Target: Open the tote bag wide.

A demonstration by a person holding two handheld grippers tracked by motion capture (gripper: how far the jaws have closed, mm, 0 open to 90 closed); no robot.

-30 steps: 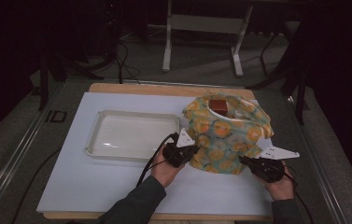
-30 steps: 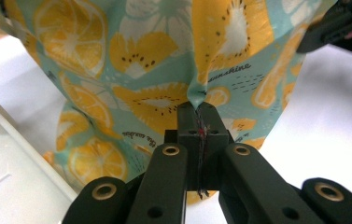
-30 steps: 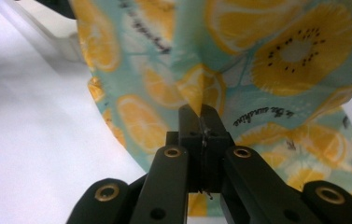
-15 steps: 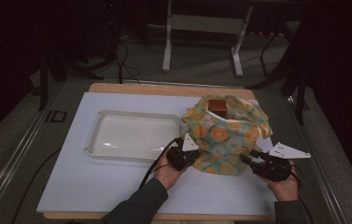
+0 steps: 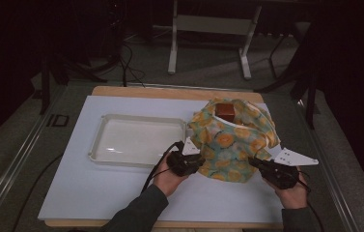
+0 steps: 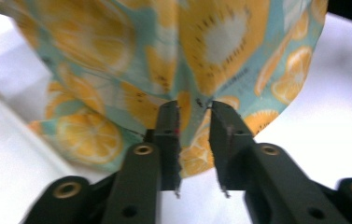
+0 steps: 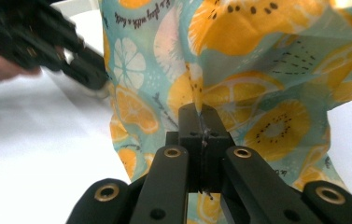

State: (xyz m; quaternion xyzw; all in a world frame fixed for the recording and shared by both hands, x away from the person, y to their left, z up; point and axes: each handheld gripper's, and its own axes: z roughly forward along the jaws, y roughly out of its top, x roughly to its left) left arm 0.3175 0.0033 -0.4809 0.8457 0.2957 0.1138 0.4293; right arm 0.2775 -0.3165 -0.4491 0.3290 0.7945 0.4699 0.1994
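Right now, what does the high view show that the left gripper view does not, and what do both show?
High view alone: a clear tray, a brown block in the cloth's open top, and the right hand-held gripper at the cloth's right side. Left gripper view alone: the left hand-held gripper with jaws slightly apart, a cloth fold between them. Both: the orange-print cloth on the white table.
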